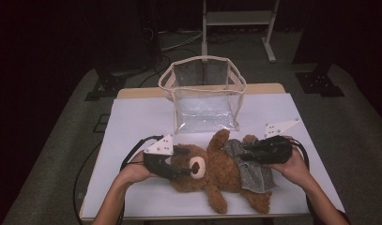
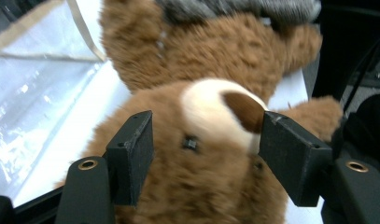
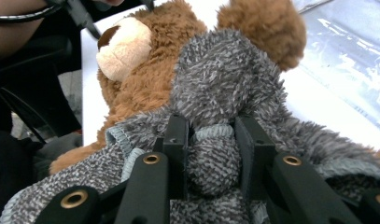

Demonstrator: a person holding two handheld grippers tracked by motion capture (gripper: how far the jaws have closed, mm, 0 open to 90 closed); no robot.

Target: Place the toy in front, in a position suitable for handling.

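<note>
High view, left to right: the left gripper [image 1: 181, 161] lies over the head of a brown teddy bear [image 1: 212, 171], which lies on its back across the near part of a white table [image 1: 132, 122], head toward the person's left. A grey fuzzy garment [image 1: 252, 168] covers the bear's lower body, and the right gripper [image 1: 247, 152] meets it there. Behind the bear stands a clear plastic bag [image 1: 205, 96] with a cream rim, open at the top.

Left gripper view: the jaws stand wide, one on each side of the bear's head [image 2: 197, 154], close against the fur beside the pale muzzle [image 2: 215, 112]; whether they press it cannot be told.

Right gripper view: the jaws are narrow, pinching a bunched fold of the grey fuzzy garment [image 3: 215, 154] between them, with the bear's muzzle [image 3: 122, 46] beyond at upper left.
</note>
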